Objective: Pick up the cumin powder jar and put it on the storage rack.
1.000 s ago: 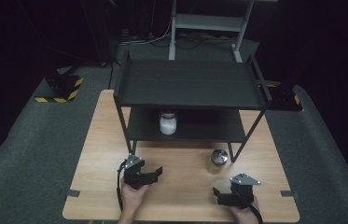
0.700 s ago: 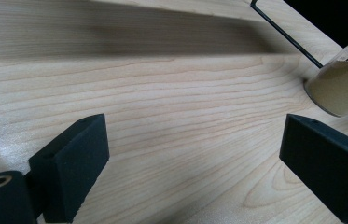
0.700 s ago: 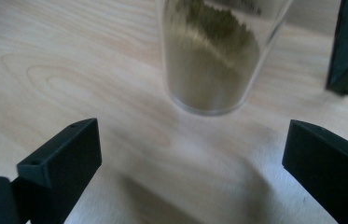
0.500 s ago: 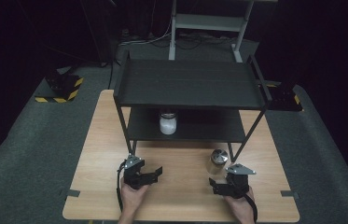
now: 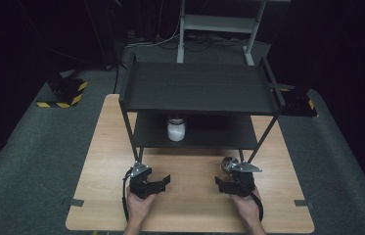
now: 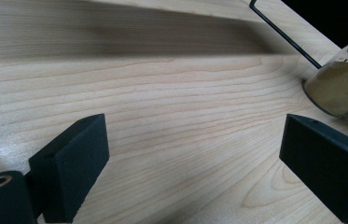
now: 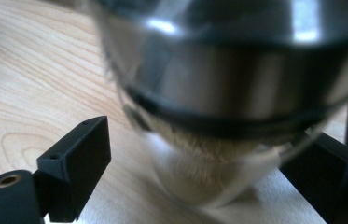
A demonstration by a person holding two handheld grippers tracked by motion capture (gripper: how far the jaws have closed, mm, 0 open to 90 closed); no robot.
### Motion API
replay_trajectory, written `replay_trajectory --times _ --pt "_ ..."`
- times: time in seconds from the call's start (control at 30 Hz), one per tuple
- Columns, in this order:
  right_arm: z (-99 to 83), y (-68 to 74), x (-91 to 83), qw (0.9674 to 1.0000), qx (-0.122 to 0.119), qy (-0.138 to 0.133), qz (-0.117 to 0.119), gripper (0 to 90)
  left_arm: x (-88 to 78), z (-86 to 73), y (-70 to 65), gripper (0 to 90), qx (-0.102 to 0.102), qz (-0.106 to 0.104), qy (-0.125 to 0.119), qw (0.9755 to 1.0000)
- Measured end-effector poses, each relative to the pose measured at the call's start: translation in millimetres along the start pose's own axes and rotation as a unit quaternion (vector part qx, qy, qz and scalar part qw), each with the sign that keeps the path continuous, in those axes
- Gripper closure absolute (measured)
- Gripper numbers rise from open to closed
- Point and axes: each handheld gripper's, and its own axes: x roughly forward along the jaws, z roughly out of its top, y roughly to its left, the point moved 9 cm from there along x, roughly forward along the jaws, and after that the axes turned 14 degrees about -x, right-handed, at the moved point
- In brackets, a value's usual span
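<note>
1. My right claw [image 5: 230, 180] sits low over the table [image 5: 190, 171] at its right front, pushed up against the small glass spice jar [image 7: 218, 140] with the shiny metal cap, which stands just in front of the black shelf rack's [image 5: 199, 90] right front leg. I came in level and low so the jaws straddle the glass body below the cap, where the wall is straighter.

2. The jaws of that claw have just been closing, and the jar stands between them. In the right gripper view the left pad is apart from the glass with wood showing between; the right pad lies just beside it, and I cannot tell if it touches. So I count it as open, nothing gripped yet.

3. My left claw [image 5: 158, 182] rests at the left front of the table, jaws spread wide with only bare wood between them. I judge it is parked there to stay clear of the reach.

4. A second jar [image 5: 175, 129], white inside, stands on the rack's lower shelf, well apart from both claws.

5. The jar is near the rack leg, so closing should be square, or it may tip.
</note>
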Motion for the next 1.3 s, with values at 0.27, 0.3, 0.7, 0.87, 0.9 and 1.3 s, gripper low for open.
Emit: replay_trajectory --times 0.27,0.3,0.7,0.87,0.9,1.3 --pt "1.9 -2.7 6.4 1.0000 -0.001 -0.005 0.003 18.2 0.0 0.0 -0.1 8.5 0.000 0.000 0.000 1.0000" --pt "2.3 -3.0 7.5 1.0000 -0.001 -0.004 0.004 18.4 0.1 0.0 -0.1 8.5 0.000 0.000 0.000 1.0000" --pt "1.1 -4.9 12.8 0.9999 -0.009 -0.004 -0.004 30.3 0.1 0.0 -0.2 8.5 0.001 0.000 0.001 1.0000" --pt "0.3 -3.3 12.5 0.9998 -0.015 -0.007 -0.009 30.9 0.1 0.0 -0.2 8.5 0.001 0.000 0.001 1.0000" --pt "0.3 -3.2 12.4 0.9998 -0.016 -0.007 -0.009 31.0 0.1 0.1 -0.2 8.5 0.001 0.000 0.001 1.0000" --pt "-0.4 -2.6 7.1 0.9998 -0.018 -0.010 0.005 31.3 0.0 -0.1 -0.2 8.4 0.000 0.000 0.001 1.0000"
